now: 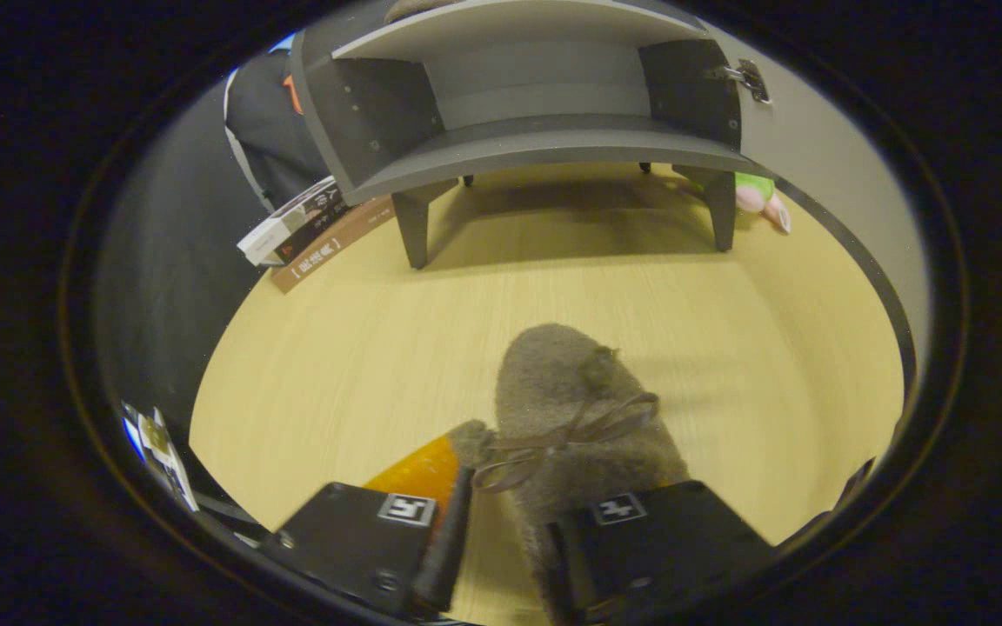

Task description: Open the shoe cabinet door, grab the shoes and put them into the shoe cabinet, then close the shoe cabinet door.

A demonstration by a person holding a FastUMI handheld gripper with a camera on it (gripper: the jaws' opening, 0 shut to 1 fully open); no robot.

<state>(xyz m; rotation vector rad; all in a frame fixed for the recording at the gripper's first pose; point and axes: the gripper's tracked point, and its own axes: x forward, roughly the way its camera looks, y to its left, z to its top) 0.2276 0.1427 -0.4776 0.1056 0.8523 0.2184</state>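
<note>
Gripper view: gripper (501, 543) pinching grey fuzzy slipper with bow (571, 409) above light wooden table (336, 348); grey open shoe cabinet (536, 96) beyond.

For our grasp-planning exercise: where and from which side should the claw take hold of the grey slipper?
Grip the slipper at its heel-end collar, coming from behind the heel: its toe points toward the cabinet. The claw already straddles that edge, one finger inside the opening; whether both fingers press is unclear.
</note>
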